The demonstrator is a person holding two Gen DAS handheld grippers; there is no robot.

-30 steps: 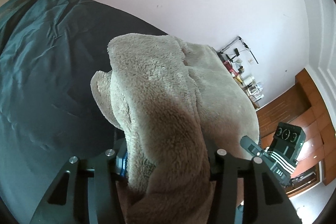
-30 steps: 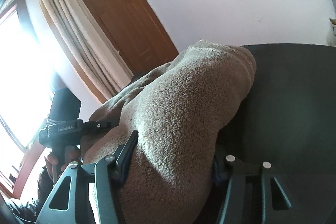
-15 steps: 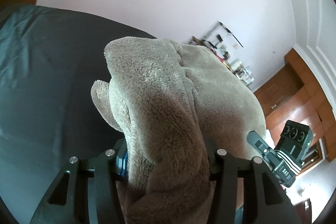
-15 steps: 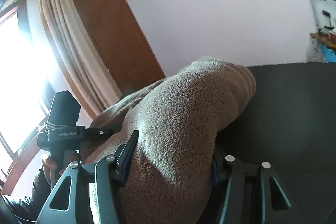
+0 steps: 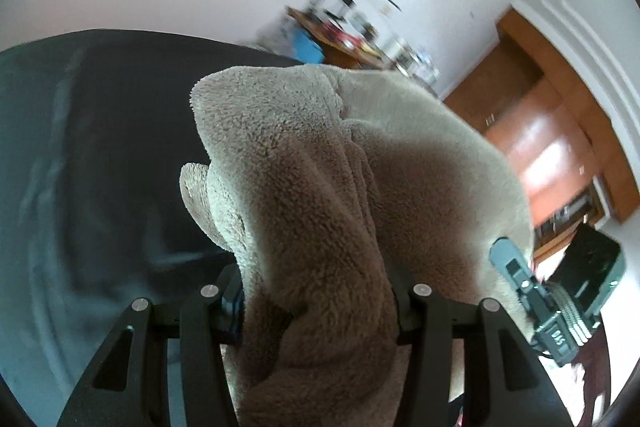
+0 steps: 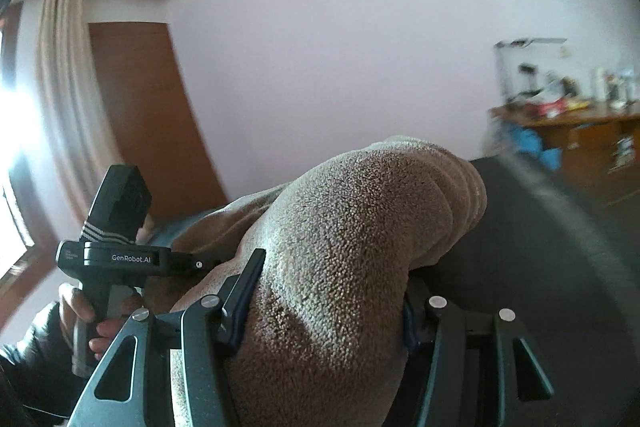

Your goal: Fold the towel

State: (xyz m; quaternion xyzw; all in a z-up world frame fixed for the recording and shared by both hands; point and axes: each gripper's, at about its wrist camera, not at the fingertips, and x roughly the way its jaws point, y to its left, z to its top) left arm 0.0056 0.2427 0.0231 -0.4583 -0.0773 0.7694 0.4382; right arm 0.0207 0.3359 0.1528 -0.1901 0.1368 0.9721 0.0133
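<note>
A thick beige fleece towel (image 5: 320, 179) bulges out between the fingers of my left gripper (image 5: 316, 303), which is shut on a bunched edge of it. The same towel (image 6: 344, 247) fills my right gripper (image 6: 324, 311), also shut on a bunched edge. The cloth is lifted above a dark sheet (image 5: 88, 155) and hangs between the two grippers. In the left wrist view the other gripper (image 5: 560, 311) shows at the lower right. In the right wrist view the other gripper (image 6: 116, 255) sits at the left, held by a hand (image 6: 80, 307). The pads are hidden by the cloth.
The dark sheet (image 6: 560, 267) spreads under the towel. A wooden sideboard (image 6: 580, 135) crowded with small items stands by the white wall. A brown door (image 6: 152, 115) and a beige curtain (image 6: 60, 87) are at the left, wooden cabinets (image 5: 552, 147) at the right.
Both grippers have tilted up and swung with the towel still gripped: less of the sheet shows, more of the wall and the sideboard has come into view. The grip has not changed.
</note>
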